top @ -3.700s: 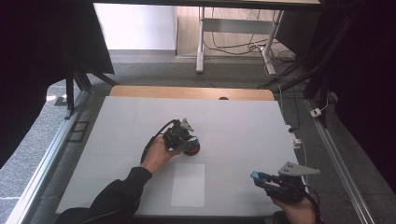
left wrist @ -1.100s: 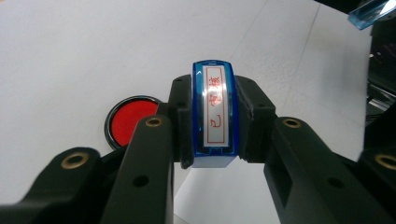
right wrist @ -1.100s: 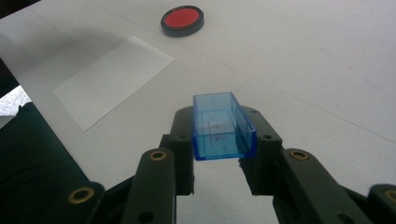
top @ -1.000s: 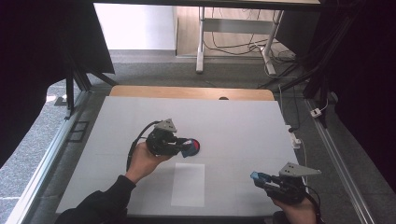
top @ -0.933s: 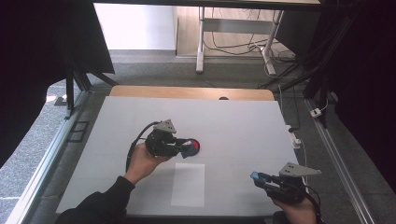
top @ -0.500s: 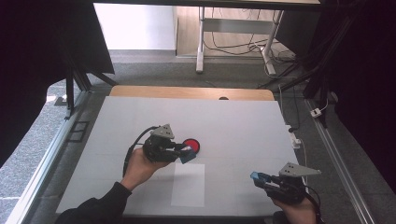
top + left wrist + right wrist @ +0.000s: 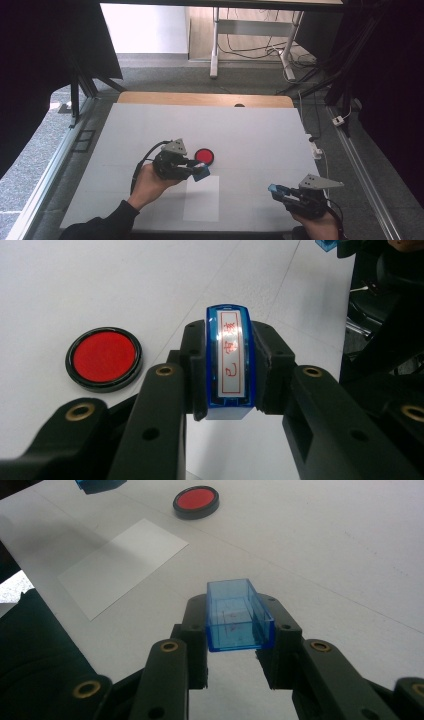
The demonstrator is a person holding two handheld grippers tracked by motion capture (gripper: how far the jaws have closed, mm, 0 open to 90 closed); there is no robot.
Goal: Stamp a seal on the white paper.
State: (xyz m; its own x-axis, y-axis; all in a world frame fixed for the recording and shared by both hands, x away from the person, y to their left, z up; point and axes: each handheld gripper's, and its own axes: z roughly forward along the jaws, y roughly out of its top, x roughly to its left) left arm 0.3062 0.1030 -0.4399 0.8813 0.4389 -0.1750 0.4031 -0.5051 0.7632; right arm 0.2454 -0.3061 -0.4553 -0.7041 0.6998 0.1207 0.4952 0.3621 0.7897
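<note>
White table (image 7: 260,135); stamp (image 7: 229,365) gripped beside ink pad (image 7: 104,358).

Table (image 7: 260,130) surface: wide bare stretch across the far half and the whole right side, open to passage. Obstacles low and few. Red ink pad (image 7: 204,156) sits left of centre, just beside the left gripper (image 7: 200,172), which holds a blue stamp (image 7: 230,362) above the near edge of it. White paper sheet (image 7: 201,198) lies flat, no hindrance. Right gripper (image 7: 274,189), clamping a blue cap (image 7: 239,614), occupies the near right corner; clear lane between the two grippers.
</note>
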